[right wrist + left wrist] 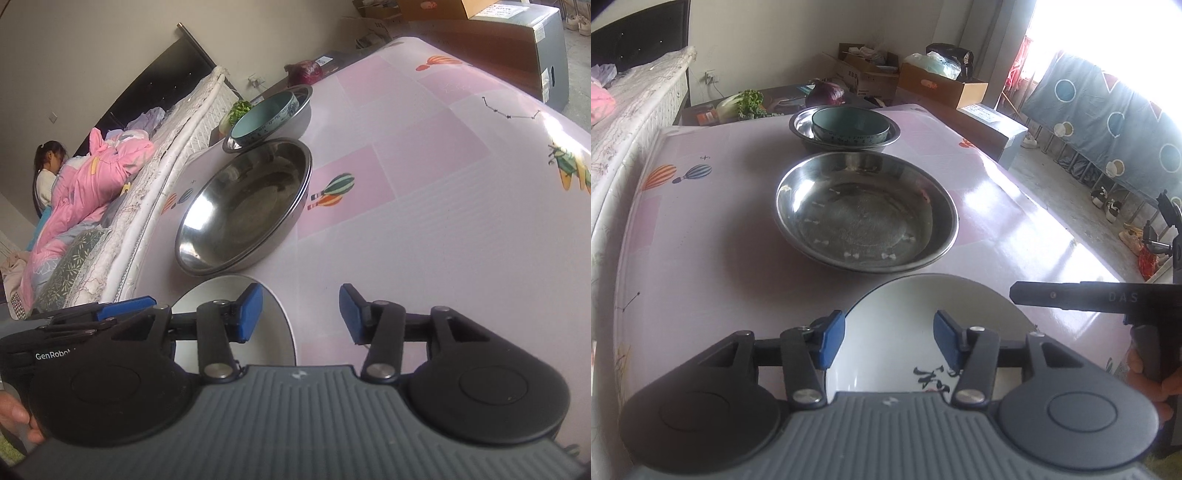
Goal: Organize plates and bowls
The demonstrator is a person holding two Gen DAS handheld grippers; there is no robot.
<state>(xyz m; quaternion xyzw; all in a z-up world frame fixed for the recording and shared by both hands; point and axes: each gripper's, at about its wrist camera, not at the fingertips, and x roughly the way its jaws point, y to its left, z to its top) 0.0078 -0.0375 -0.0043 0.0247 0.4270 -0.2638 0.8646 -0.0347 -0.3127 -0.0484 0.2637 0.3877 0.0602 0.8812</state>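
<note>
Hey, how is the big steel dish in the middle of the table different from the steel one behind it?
The near steel dish is wider and shallower; the far steel bowl is smaller and deeper. The near steel dish is empty, while the far steel bowl holds a teal bowl. Both are shiny metal, upright, on the pink tablecloth.

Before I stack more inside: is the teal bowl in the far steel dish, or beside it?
In it. The teal bowl sits inside the far steel dish, whose rim shows around it.
</note>
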